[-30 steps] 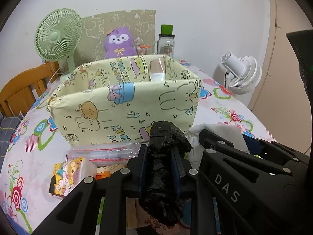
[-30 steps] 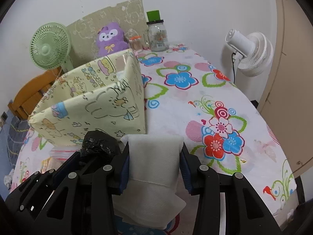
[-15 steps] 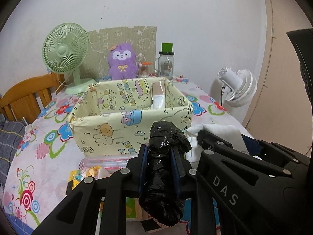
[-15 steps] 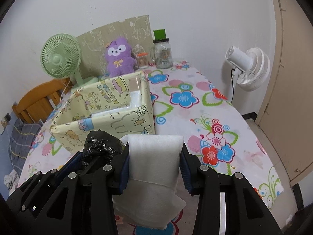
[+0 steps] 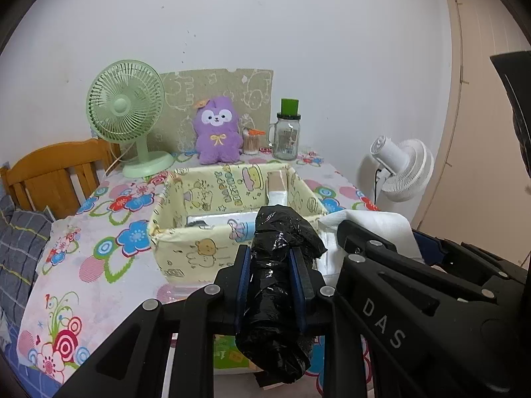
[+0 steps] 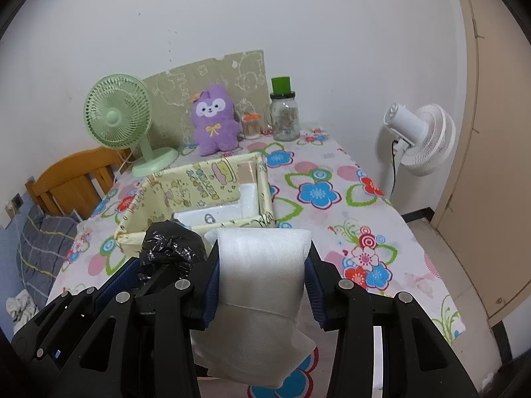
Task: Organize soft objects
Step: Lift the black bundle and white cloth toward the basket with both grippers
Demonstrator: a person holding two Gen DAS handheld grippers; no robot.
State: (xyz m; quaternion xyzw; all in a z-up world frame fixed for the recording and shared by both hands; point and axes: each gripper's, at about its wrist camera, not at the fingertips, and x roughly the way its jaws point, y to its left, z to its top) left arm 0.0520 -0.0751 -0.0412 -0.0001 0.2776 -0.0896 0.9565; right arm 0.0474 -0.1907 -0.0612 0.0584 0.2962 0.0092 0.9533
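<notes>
Worktop [image 6: 332,172] under a glossy floral cloth, pink, blue and green flowers on white. Wooden chair back [image 5: 56,169] at its left edge, grey checked fabric [image 5: 20,248] below that.

Open yellow fabric box [image 5: 186,252] printed with cartoon animals sits mid-worktop, soft walls slightly bowed, white foam liner showing inside in the right wrist view. Tan patterned board [image 5: 215,99] leans on the wall behind.

Green desk fan [image 5: 126,112], round grille, on the far left of the worktop; white fan [image 6: 421,132] stands off its right edge.

Left tool [image 5: 270,282]: jaws close together, blue pads pinched on a crumpled black plastic bag roll [image 5: 278,298], shiny, wrinkled, roughly cylindrical, sticking out above and below the pads. It hangs in front of the box's near wall, above the worktop.

Right tool [image 6: 262,278]: jaws partly apart, clamped on a folded white foam sheet [image 6: 262,285], fine pebbled texture, rounded fold on top, loose layers drooping under the pads. Held just beside the left tool, in front of the box's near right corner.

Purple plush toy [image 5: 217,132], fuzzy, yellow bow, upright against the board. Glass jar [image 5: 287,136] with green lid to its right, small container of sticks [image 5: 250,141] between them.
</notes>
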